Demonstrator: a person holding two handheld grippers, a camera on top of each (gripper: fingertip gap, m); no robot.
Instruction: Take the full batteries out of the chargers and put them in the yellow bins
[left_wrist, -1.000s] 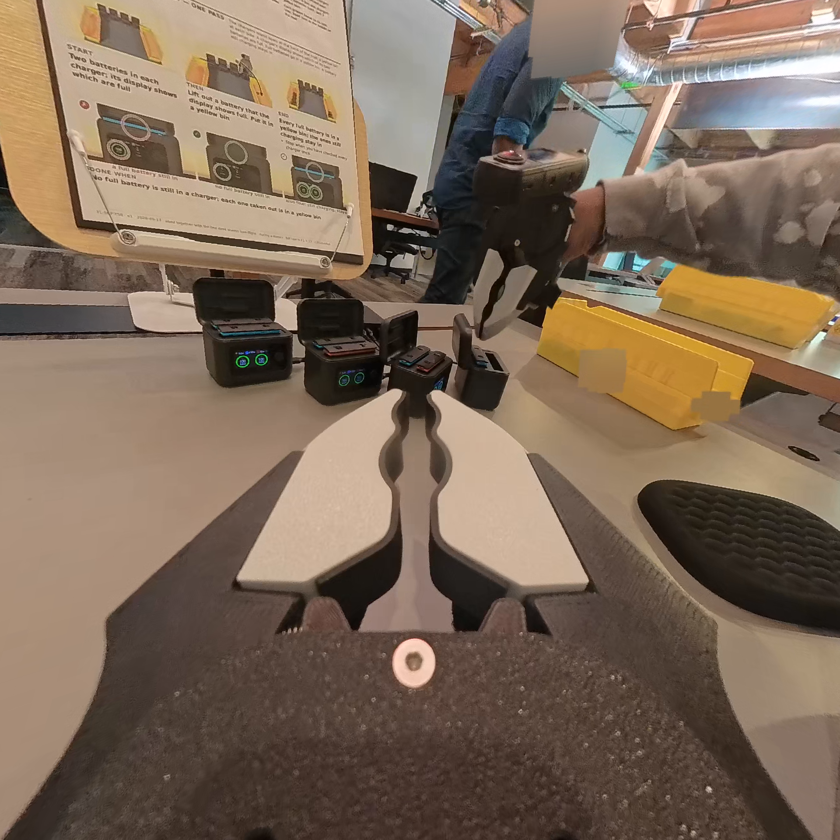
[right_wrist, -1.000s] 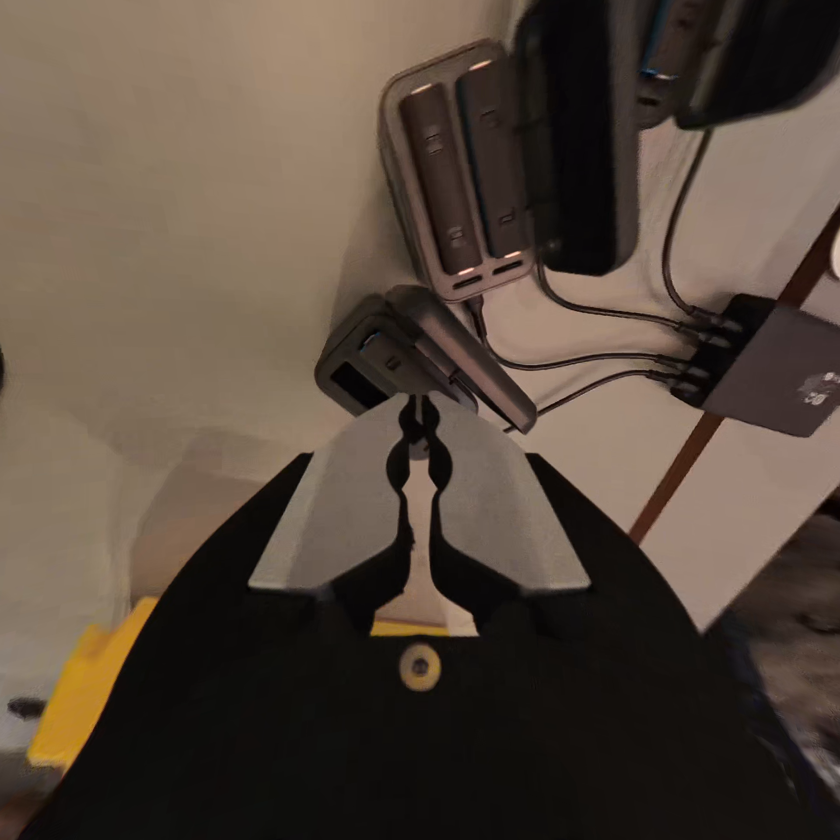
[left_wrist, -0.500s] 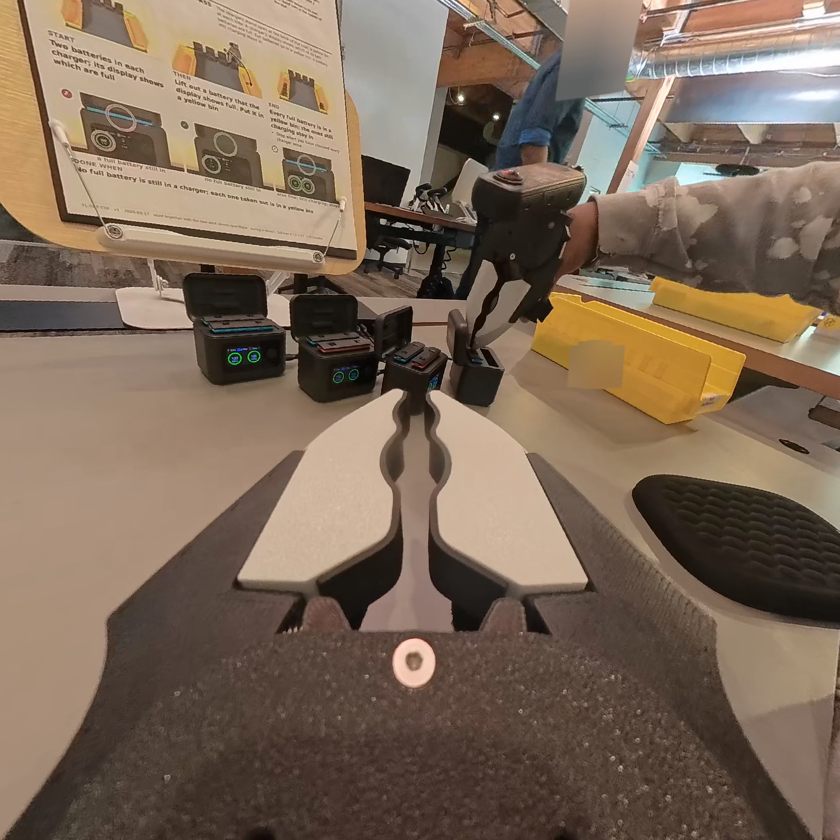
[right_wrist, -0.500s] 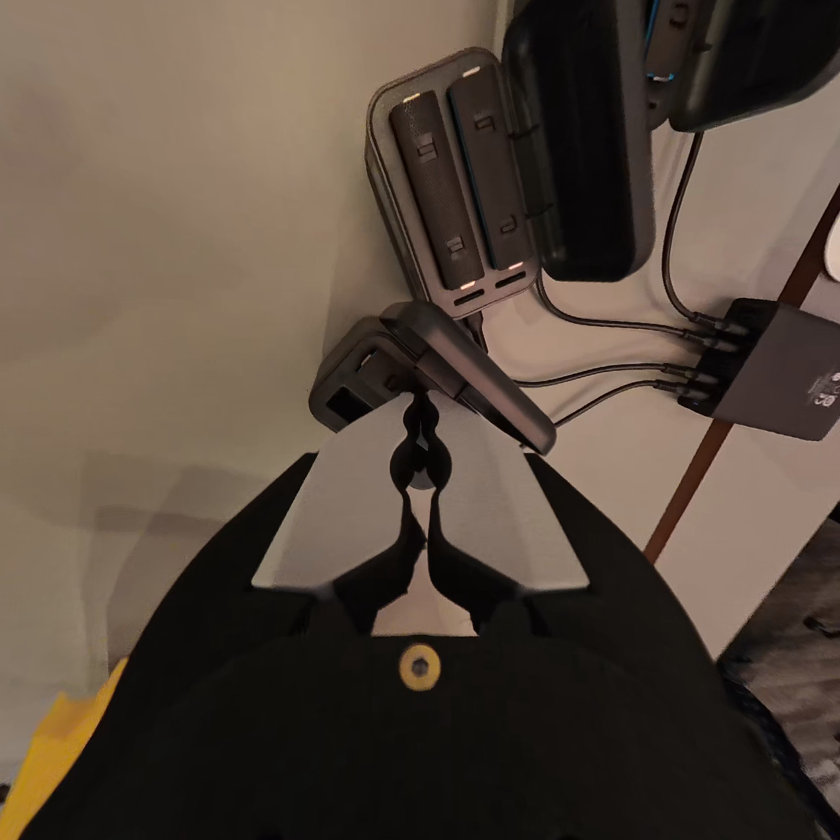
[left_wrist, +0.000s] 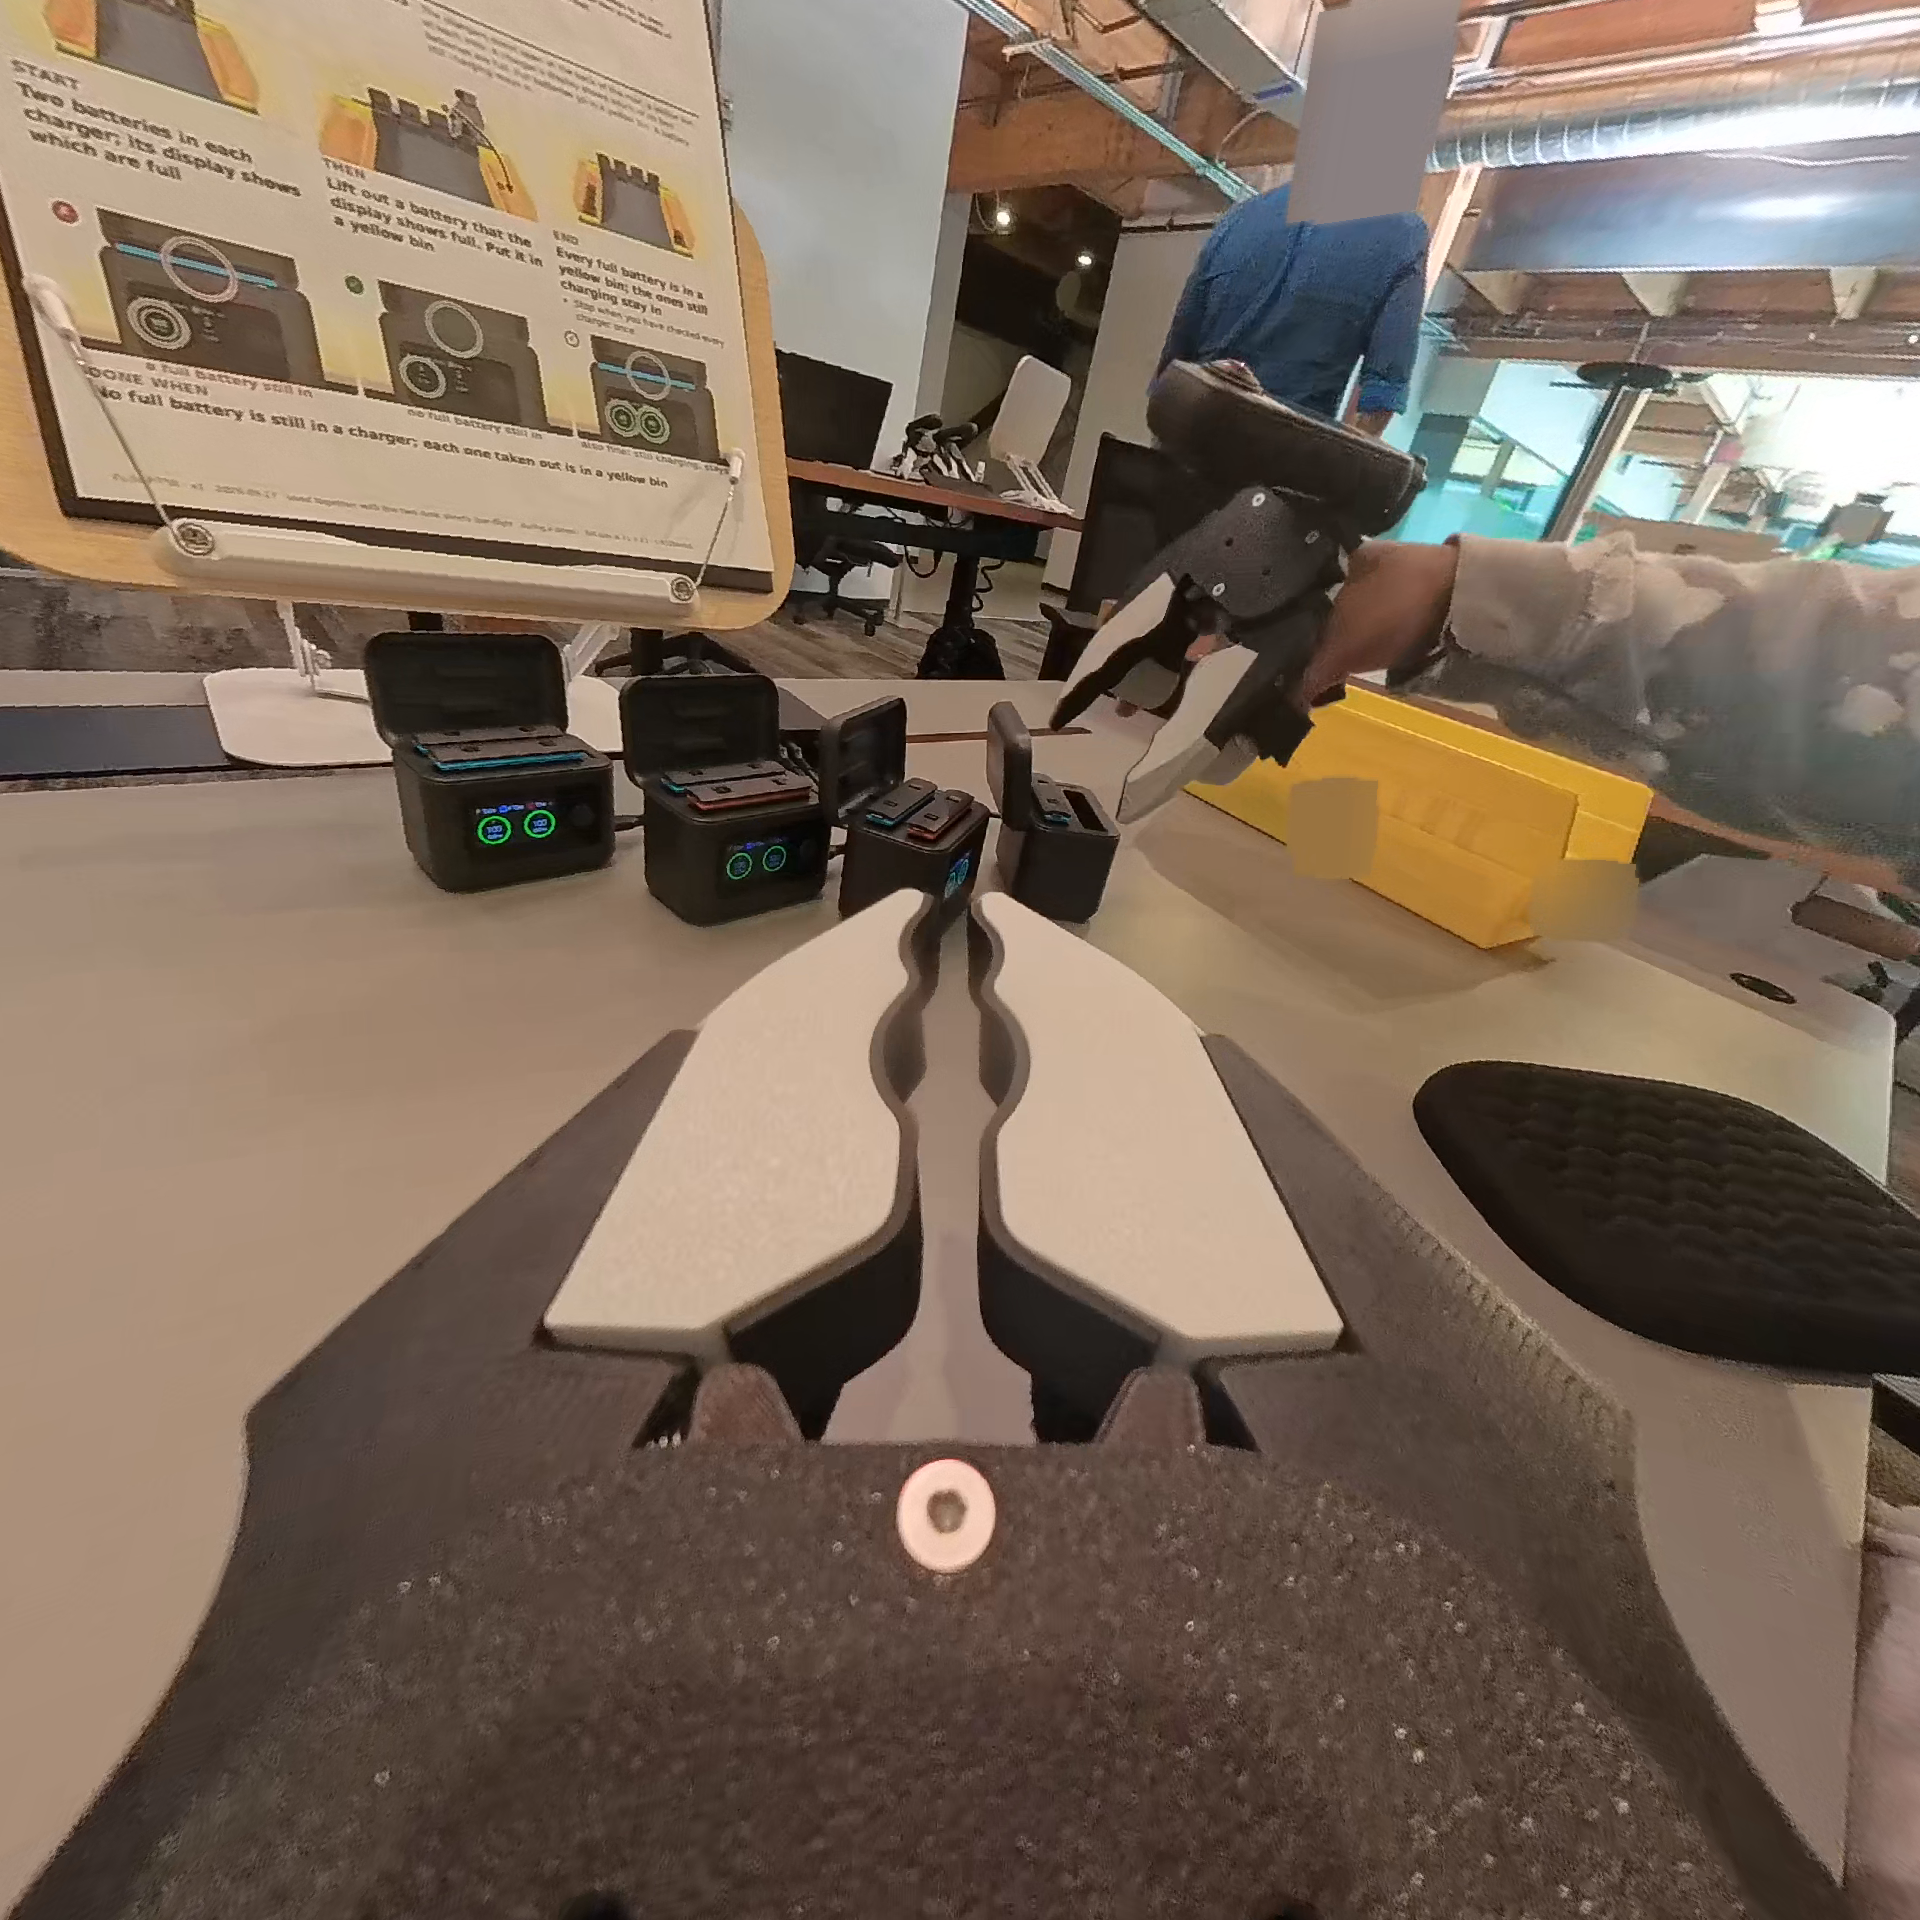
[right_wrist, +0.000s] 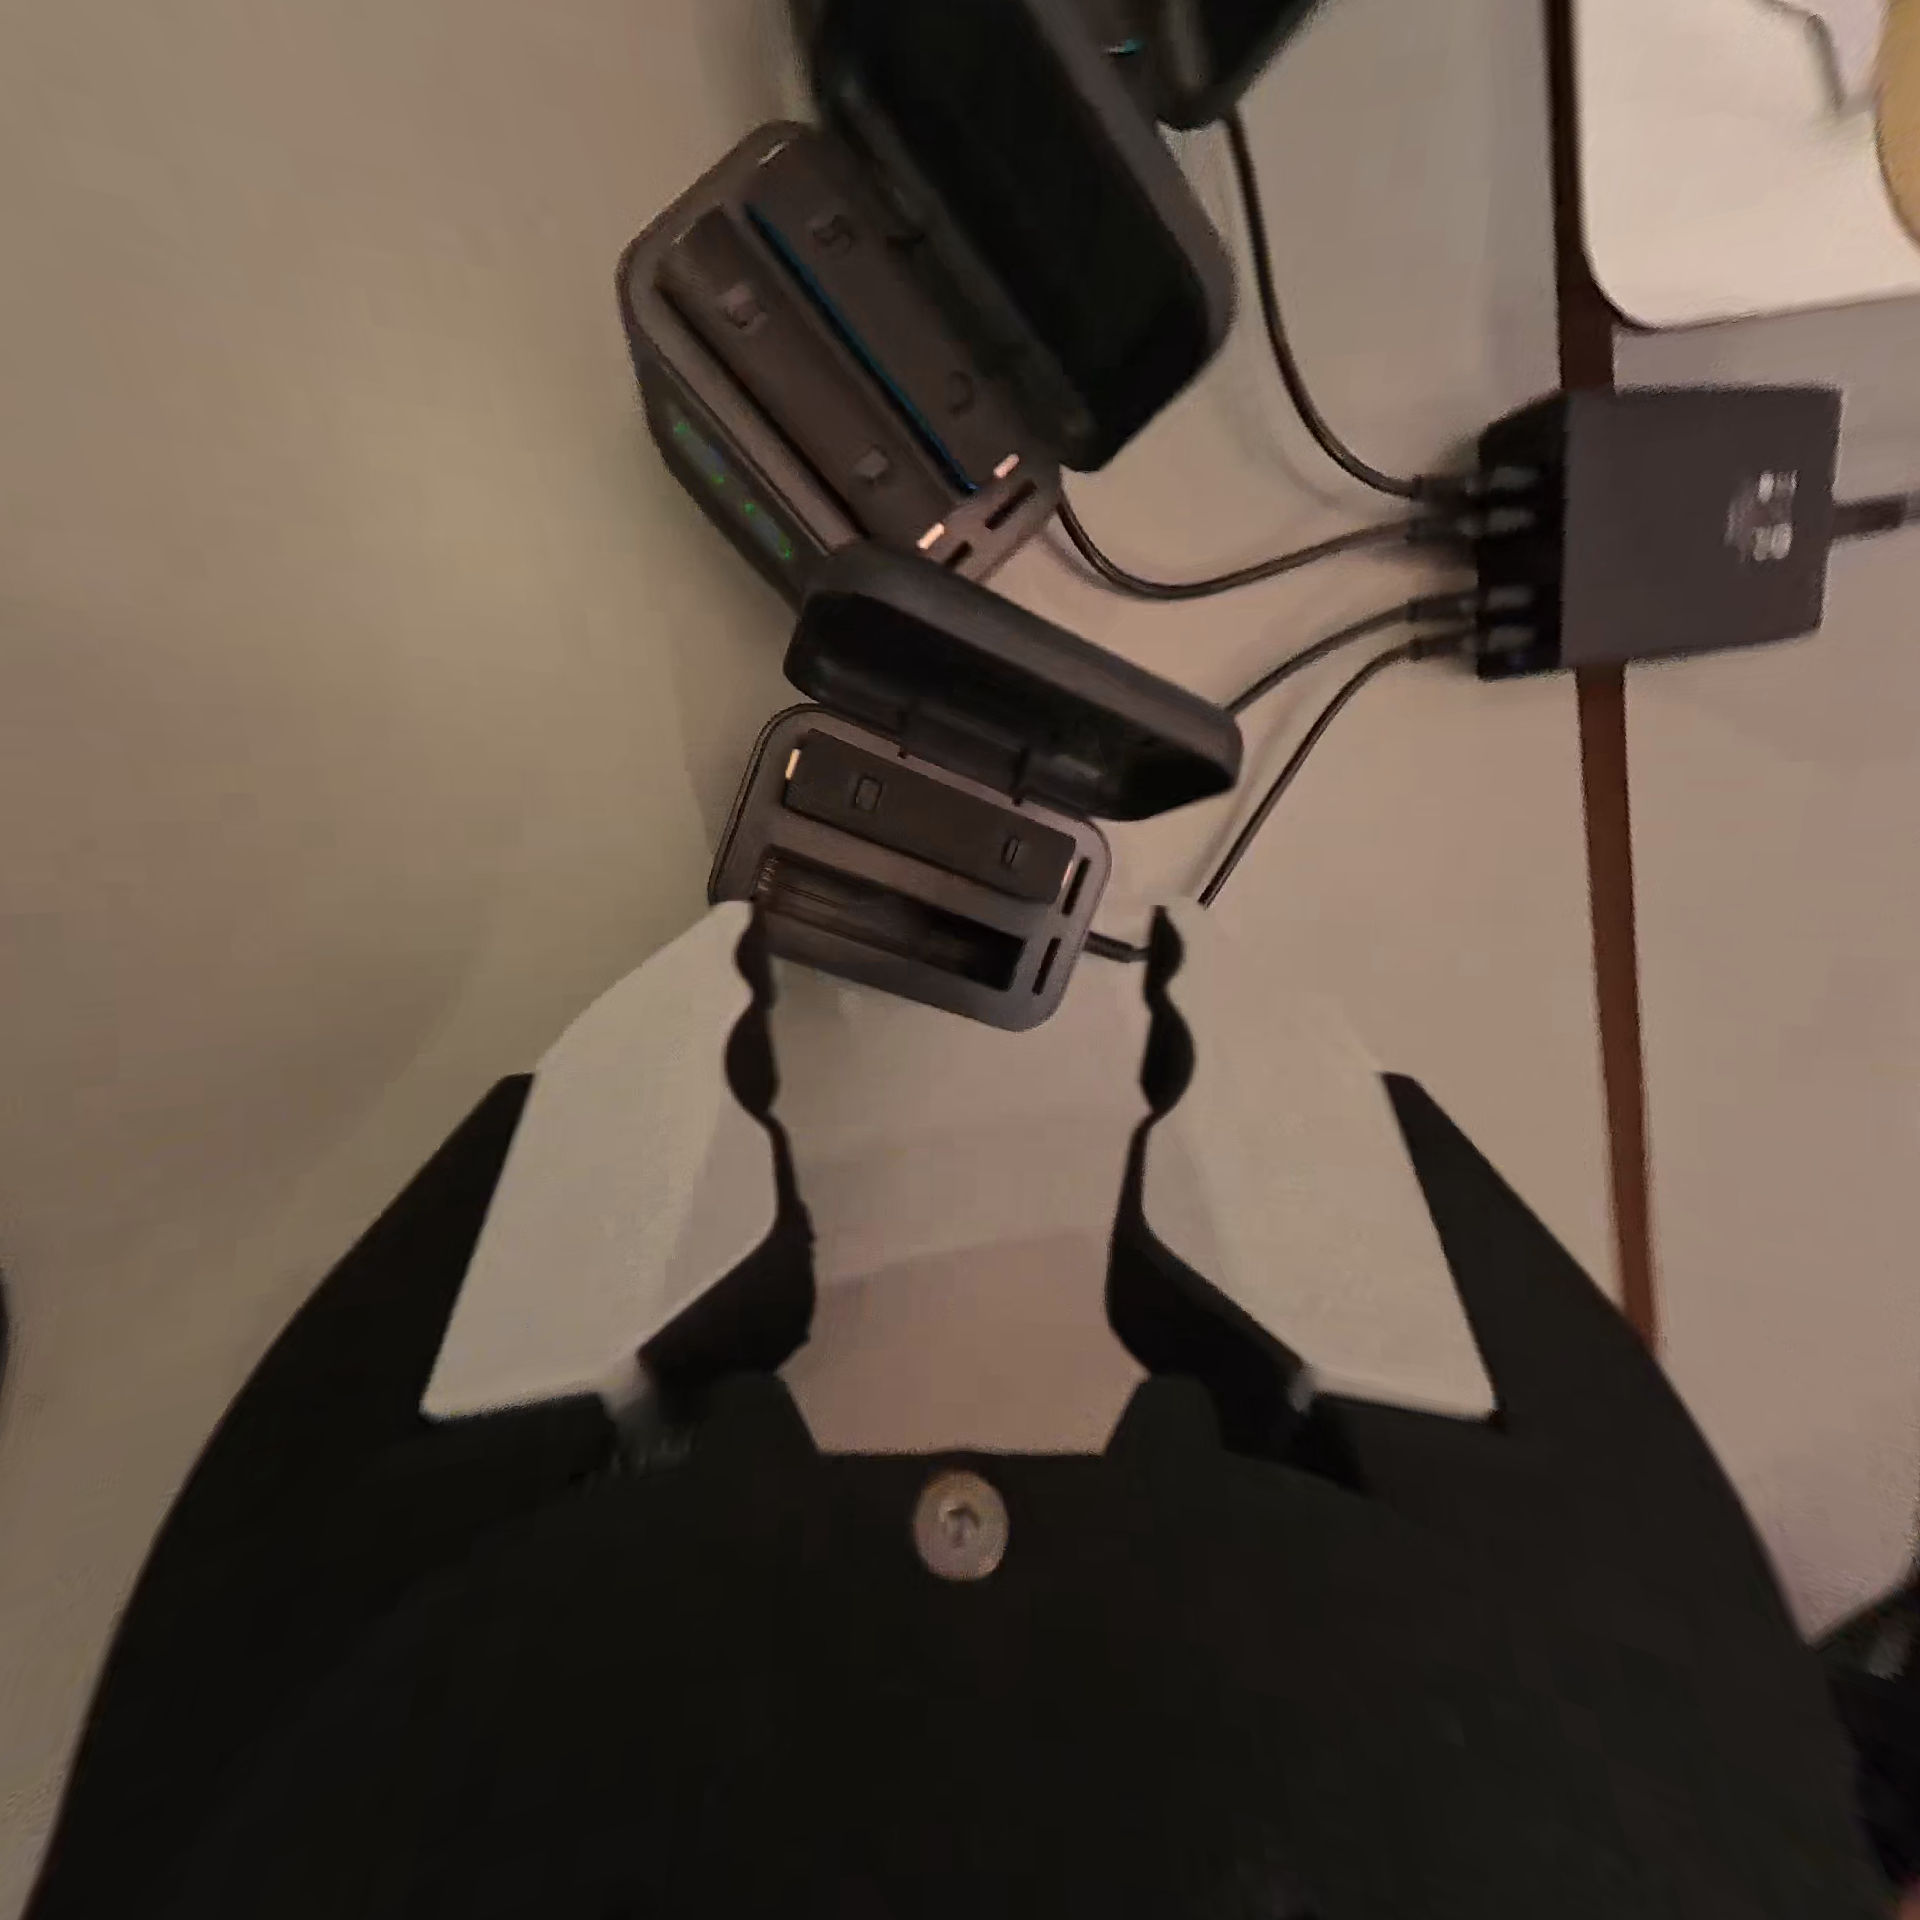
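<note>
Chargers (left_wrist: 727, 831) sit lids-up below a printed instruction sheet (left_wrist: 364, 260); right tool (right_wrist: 951, 925) spread wide, left tool (left_wrist: 948, 914) clenched

Your left wrist view is bright and sharp, daylit from windows at two o'clock, edges bowed. Your right wrist view is dim, warm-tinted and motion-blurred, worst toward twelve o'clock.

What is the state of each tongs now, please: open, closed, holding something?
Left tongs: closed, holding nothing, low over the table.
Right tongs: open, empty, above the end charger.
</note>
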